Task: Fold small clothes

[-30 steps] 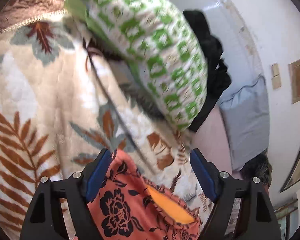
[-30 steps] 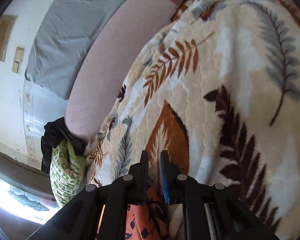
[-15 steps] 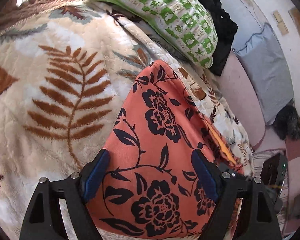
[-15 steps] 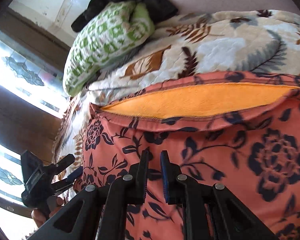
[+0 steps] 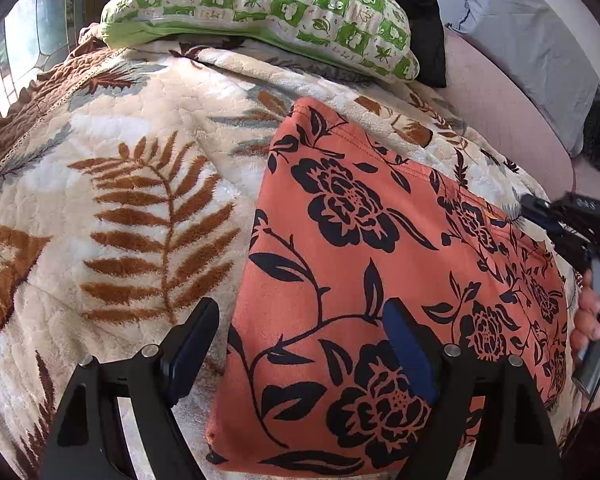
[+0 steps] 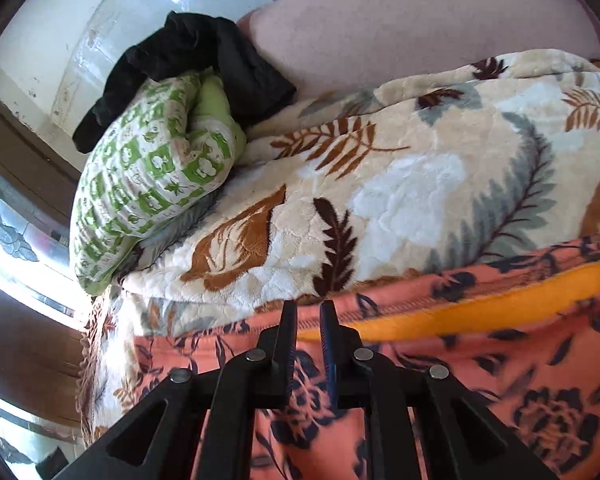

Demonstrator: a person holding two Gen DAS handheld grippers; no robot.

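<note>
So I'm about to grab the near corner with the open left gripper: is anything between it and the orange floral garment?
Nothing visible. The left gripper hangs open right over the orange floral garment, which lies spread on the leaf-print blanket. The green pillow sits beyond the far edge, out of the way.

We see a cream plush blanket printed with brown and grey fern leaves (image 5: 148, 184) spread wide, and we place everything else from it. At its far edge a green-and-white patterned pillow (image 5: 268, 12) lies on the blanket (image 6: 420, 184); from the right wrist view the pillow (image 6: 148, 184) sits at the blanket's far left corner. A crumpled black cloth (image 6: 196, 60) is draped over the pillow's far end. Beyond the blanket we see a plain pink sheet (image 6: 420, 16), and on it a pale grey-blue cloth (image 5: 540, 40). A bright window (image 5: 16, 48) stands past the blanket's left edge.
</note>
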